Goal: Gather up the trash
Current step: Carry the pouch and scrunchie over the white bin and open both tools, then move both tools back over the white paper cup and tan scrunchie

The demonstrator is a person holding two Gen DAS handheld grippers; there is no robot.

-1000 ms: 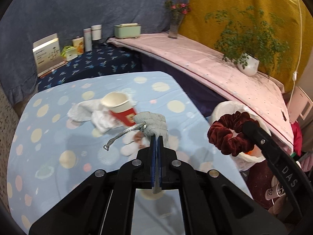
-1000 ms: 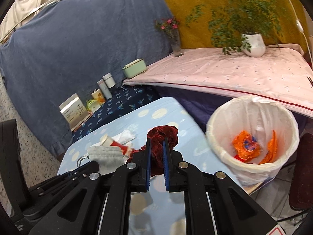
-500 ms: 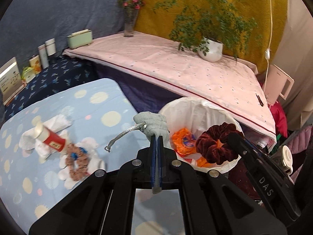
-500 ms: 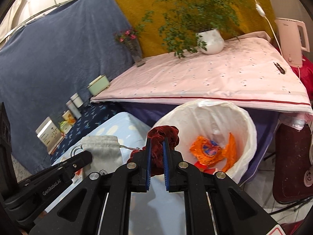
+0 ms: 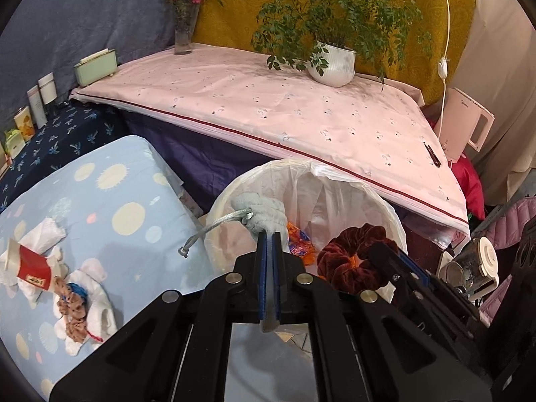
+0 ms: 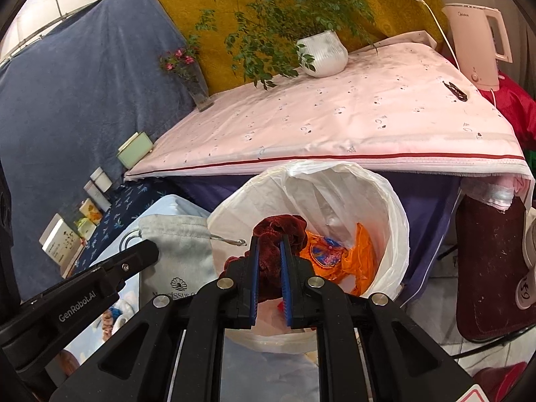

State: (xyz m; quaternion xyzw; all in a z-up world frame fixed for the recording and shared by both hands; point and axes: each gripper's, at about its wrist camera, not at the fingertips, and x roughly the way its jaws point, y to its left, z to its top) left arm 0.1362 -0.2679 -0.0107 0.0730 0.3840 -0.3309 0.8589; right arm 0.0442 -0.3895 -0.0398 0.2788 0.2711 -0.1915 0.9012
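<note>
The blue spotted counter point(image 5: 100, 207) lay at the left, with the white-lined trash bin point(image 6: 395, 221) just beside its right edge. Orange wrappers point(image 6: 338, 254) lay inside the bin. The left tongs point(image 5: 268, 238) were closed on a grey drawstring pouch point(image 5: 264, 211), held over the bin's near-left rim. The right tongs point(image 6: 269, 244) were nearly closed, clamping a maroon velvet scrunchie point(image 6: 281, 231) above the bin opening. On the counter's left remained a red paper cup point(image 5: 30, 264), white tissues point(image 5: 90, 288) and a brown scrunchie point(image 5: 72, 311).

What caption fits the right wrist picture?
Right hand-held gripper holds a dark red scrunchie over the white-lined trash bin.
</note>
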